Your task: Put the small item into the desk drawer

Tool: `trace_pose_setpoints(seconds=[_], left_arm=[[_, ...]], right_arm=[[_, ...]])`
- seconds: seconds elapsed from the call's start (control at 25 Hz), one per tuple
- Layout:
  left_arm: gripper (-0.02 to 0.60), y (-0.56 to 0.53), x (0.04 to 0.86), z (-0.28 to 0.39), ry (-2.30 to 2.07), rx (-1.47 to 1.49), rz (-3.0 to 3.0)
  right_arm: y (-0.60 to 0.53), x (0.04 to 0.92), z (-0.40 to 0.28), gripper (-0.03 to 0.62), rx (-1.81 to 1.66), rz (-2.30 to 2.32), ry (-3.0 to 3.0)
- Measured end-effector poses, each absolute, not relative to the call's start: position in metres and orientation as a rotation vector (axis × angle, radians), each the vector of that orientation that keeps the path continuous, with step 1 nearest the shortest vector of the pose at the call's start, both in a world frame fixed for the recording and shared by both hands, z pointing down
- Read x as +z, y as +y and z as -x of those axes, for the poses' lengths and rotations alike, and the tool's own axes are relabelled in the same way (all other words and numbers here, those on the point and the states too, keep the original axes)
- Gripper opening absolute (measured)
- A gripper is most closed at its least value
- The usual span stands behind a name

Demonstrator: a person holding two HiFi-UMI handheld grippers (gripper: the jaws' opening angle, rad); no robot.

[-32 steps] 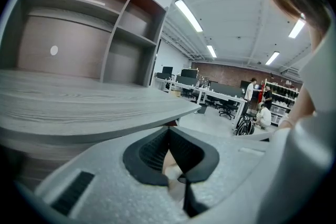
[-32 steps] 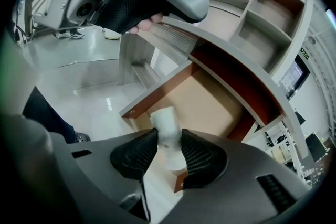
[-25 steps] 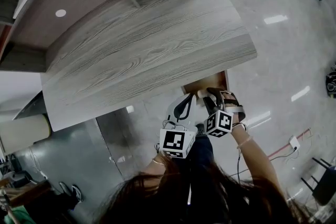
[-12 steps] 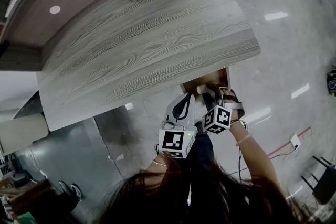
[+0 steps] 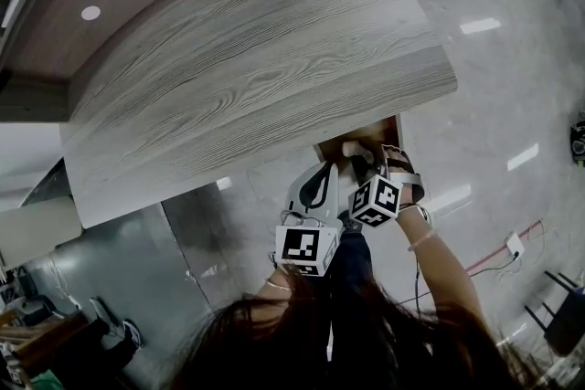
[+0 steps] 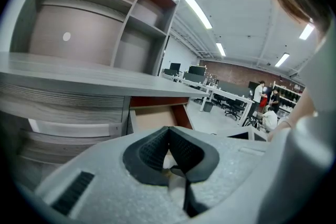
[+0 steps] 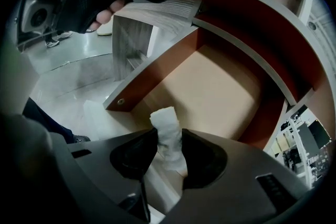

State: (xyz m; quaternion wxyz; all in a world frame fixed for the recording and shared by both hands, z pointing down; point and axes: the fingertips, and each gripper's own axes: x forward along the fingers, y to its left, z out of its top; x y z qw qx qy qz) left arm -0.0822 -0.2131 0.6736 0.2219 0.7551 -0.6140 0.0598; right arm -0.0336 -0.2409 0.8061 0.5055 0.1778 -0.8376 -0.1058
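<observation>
Drawer [image 7: 210, 86] is lying mostly hidden in the head view, with the grey wood-grain desk [image 5: 256, 78] overhanging it. Right gripper [image 7: 169, 140] is pinching the small item [image 7: 164, 119], a crumpled white paper roll, over the drawer's near edge. Left gripper [image 6: 169, 135] is pressing its ribbed black pads together, empty.

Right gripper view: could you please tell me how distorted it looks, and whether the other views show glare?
Right gripper view: the wide lens bows the open drawer into curves, while the white item in the jaws is sharp. Head view: bright glare streaks lie on the glossy floor. Left gripper view: the ceiling strips blow out to plain white.
</observation>
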Motion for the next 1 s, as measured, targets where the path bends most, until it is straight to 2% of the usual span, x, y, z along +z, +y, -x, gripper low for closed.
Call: trace_pose_setpoints(seconds=[1.0], left_arm=[[0.015, -0.211, 0.677, 0.087, -1.703, 0.198, -2.082]], right_arm=[[-0.243, 0.808, 0.041, 0.183, -0.12, -0.536, -2.053]])
